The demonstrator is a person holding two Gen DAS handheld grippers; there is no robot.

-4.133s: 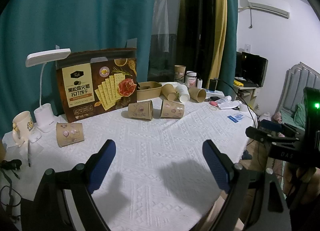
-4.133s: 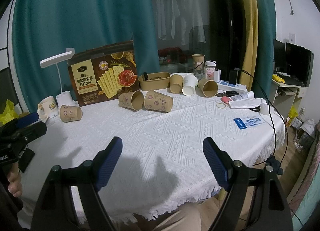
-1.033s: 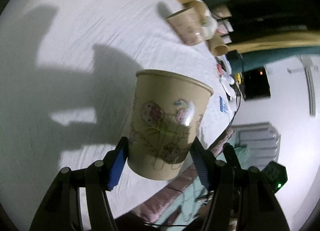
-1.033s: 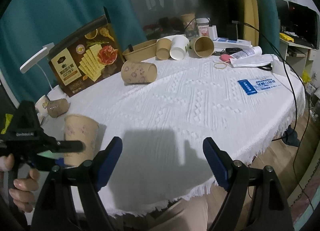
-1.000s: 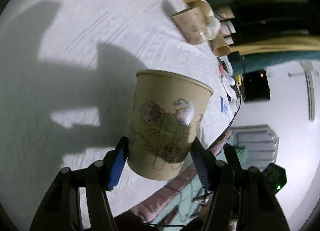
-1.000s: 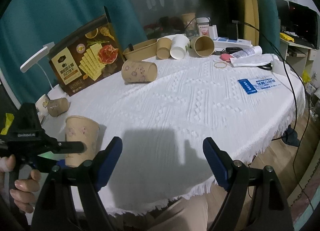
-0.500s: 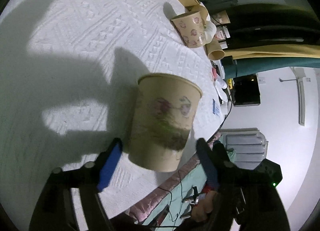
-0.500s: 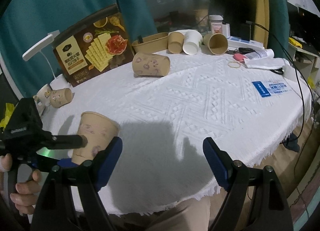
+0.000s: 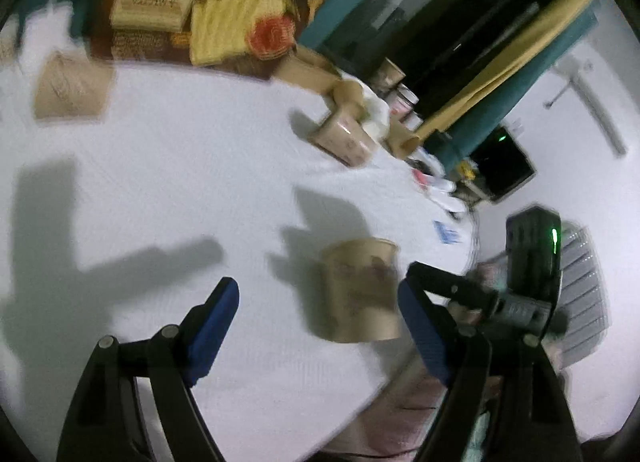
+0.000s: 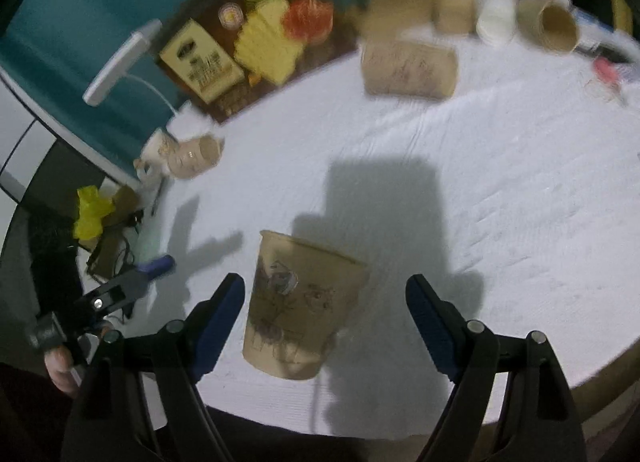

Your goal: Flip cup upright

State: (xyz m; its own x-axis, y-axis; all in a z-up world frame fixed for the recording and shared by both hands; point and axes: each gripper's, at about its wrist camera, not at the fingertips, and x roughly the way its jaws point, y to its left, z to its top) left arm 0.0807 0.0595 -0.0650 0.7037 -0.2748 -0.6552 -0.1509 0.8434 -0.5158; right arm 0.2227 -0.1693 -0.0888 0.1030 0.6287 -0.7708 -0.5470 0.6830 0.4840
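Observation:
A tan paper cup with a flower print (image 9: 362,290) stands upright on the white tablecloth (image 9: 180,165) near its front edge. My left gripper (image 9: 316,326) is open and empty, and the cup stands free just inside its right finger. The cup (image 10: 300,306) also shows in the right wrist view, between the open fingers of my right gripper (image 10: 326,320), nearer the left one and not gripped. The left gripper's tip (image 10: 154,266) shows left of the cup there. Both views are motion-blurred.
Two more printed cups lie on their sides: one at the far left (image 9: 72,87), one further back (image 10: 408,69). A cracker box (image 10: 248,37), a desk lamp (image 10: 120,61), a mug (image 10: 158,149) and several cups (image 10: 556,27) line the far side. The table edge is close.
My left gripper has opened and let go of the printed cup, which now stands upright on the cloth. My right gripper has moved in around it.

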